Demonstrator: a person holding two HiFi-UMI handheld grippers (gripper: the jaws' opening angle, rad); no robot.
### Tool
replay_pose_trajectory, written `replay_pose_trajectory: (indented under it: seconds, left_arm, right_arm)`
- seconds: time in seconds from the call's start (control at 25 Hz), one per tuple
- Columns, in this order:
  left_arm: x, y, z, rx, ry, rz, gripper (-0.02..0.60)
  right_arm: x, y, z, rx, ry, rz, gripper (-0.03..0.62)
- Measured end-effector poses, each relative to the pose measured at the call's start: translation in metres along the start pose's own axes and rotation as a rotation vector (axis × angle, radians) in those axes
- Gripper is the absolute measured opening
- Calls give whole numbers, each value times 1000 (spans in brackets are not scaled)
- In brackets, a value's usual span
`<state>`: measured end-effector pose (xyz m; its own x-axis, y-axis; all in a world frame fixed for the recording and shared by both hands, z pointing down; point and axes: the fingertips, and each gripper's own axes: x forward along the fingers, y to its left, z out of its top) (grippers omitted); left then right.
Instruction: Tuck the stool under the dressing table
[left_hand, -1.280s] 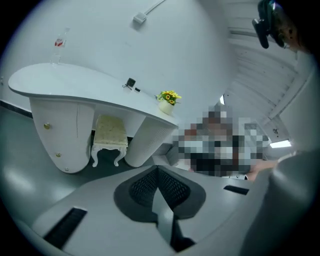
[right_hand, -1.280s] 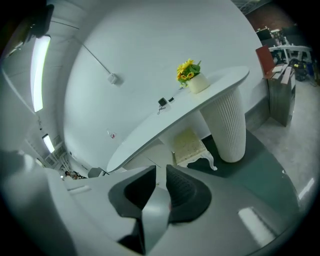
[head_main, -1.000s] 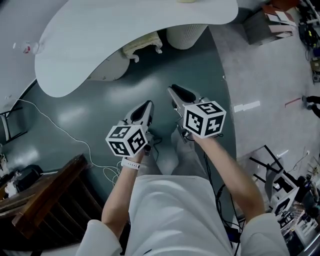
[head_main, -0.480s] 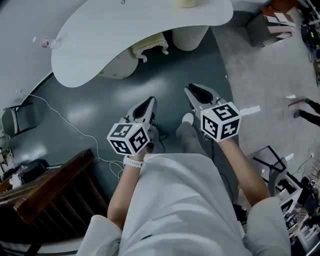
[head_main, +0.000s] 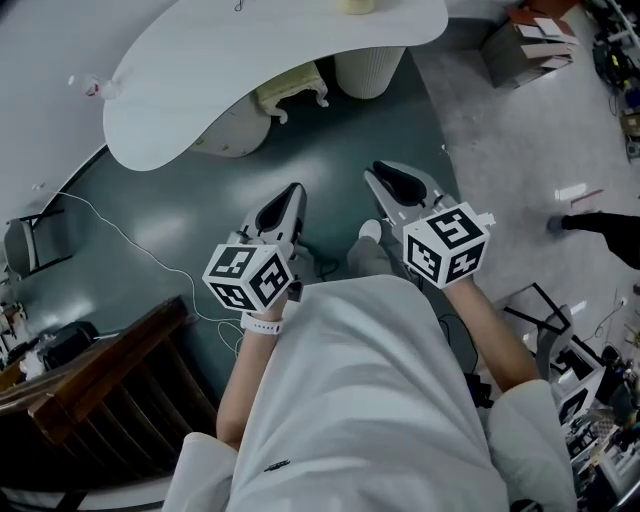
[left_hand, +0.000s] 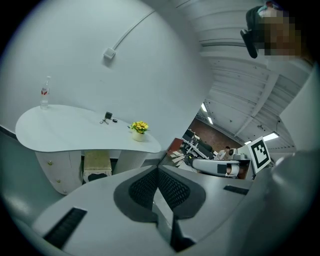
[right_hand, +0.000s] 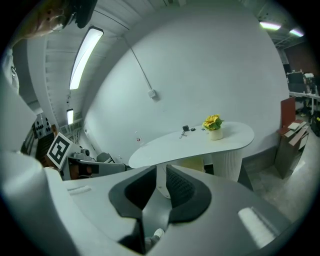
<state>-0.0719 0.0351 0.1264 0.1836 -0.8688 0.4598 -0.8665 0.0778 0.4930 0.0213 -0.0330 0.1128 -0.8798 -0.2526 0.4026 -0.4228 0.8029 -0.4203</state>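
Observation:
The white curved dressing table (head_main: 270, 60) stands at the top of the head view. The cream stool (head_main: 290, 90) with curled legs sits underneath its top, next to a ribbed white pedestal (head_main: 370, 70). Both grippers hang in the air in front of my body, well short of the table and touching nothing. My left gripper (head_main: 290, 190) is shut and empty, its pads pressed together (left_hand: 157, 170). My right gripper (head_main: 385, 172) has a narrow gap between its pads and holds nothing (right_hand: 161, 170). The stool (left_hand: 96, 165) shows under the table (left_hand: 75, 132) in the left gripper view.
A white cable (head_main: 130, 250) trails over the dark green floor at the left. Dark wooden furniture (head_main: 90, 390) stands at the lower left, a cardboard box (head_main: 525, 50) at the upper right. A flower pot (right_hand: 214, 127) and a bottle (left_hand: 45, 92) stand on the tabletop.
Both grippers have risen towards the head camera and my body now fills more of the lower view. The stool stays under the table.

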Motion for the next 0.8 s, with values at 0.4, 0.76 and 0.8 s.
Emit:
replay_pose_trajectory:
  seconds: [0.4, 0.76, 0.8]
  left_arm:
    - [-3, -16, 16, 25, -34, -2, 9]
    - [-12, -27, 27, 88, -48, -9, 11]
    - [-13, -29, 28, 95, -51, -9, 9]
  right_arm:
    - [-25, 28, 10, -66, 14, 60, 57]
    - [-31, 29, 35, -124, -73, -12, 32]
    - [-31, 30, 38, -124, -81, -9, 32]
